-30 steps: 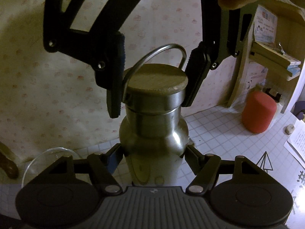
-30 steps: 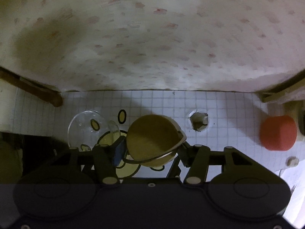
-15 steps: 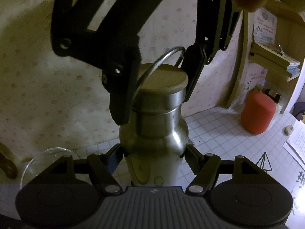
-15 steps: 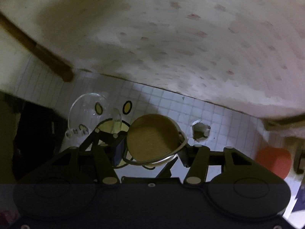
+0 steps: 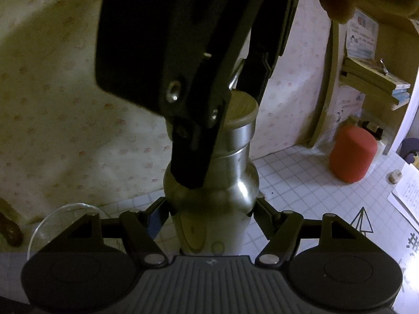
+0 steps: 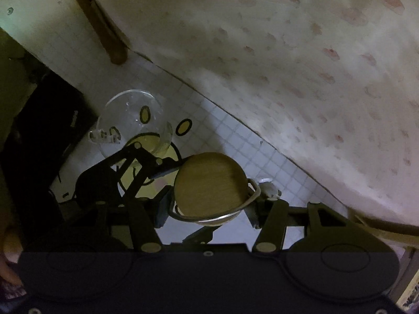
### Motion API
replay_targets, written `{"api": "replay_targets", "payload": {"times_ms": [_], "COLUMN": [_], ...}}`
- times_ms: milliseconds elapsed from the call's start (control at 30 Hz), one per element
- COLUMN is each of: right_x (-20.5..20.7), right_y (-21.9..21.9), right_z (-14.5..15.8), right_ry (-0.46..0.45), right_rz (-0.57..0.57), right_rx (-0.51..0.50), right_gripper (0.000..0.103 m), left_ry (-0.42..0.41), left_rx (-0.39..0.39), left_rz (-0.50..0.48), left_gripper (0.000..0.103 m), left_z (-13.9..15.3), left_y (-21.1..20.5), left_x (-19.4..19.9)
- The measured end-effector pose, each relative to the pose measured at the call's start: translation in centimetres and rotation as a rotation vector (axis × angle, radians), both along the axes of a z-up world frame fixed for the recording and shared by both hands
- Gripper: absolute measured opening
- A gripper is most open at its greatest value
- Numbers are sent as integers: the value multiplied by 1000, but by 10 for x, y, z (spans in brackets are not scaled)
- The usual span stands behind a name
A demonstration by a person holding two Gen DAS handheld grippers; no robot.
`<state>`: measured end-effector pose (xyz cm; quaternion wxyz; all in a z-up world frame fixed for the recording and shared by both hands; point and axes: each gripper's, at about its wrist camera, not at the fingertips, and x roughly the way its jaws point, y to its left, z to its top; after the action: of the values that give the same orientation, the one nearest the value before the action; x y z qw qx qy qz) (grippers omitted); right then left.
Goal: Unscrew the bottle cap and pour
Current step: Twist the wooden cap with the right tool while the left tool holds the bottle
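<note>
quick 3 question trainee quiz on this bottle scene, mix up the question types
1. True or false: the left tool grips the steel bottle by its body.
2. What does the right tool clamp? A) glass bowl B) wood-topped cap C) red container
3. Fill in: the glass bowl sits on the ____ tablecloth.

Key: 1 true; 2 B, the wood-topped cap; 3 checked.

Left gripper [image 5: 210, 206] sits low in the frame, fingers [image 5: 264, 218] pinched in on the steel bottle [image 5: 230, 183] from both sides. Right gripper [image 6: 207, 206] comes from above, rolled at a steep angle, fingers [image 6: 163, 209] clamped on the wooden cap [image 6: 210, 184]. A fingertip [image 5: 337, 5] shows upper right.
</note>
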<state>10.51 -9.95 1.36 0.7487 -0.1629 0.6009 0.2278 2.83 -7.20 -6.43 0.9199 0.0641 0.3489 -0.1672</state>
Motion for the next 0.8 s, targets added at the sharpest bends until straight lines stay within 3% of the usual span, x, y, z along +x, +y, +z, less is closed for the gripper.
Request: {"api": "replay_targets", "payload": {"times_ms": [133, 367, 633, 800], "right_x": [6, 16, 15, 12], "right_y": [-7, -28, -32, -30], "right_z": [3, 9, 7, 6], "right_ry": [29, 97, 89, 61], "right_rz": [-113, -426, -623, -686], "right_rx": [34, 162, 168, 144], "right_gripper": [67, 67, 66, 57], "left_ry": [-4, -8, -9, -8], "left_rx": [-10, 8, 17, 19], "left_rz": [-40, -73, -78, -78], "left_gripper": [69, 69, 69, 69], "left_z": [1, -1, 0, 0], "left_y": [17, 13, 14, 12], "left_x": [10, 12, 8, 8]}}
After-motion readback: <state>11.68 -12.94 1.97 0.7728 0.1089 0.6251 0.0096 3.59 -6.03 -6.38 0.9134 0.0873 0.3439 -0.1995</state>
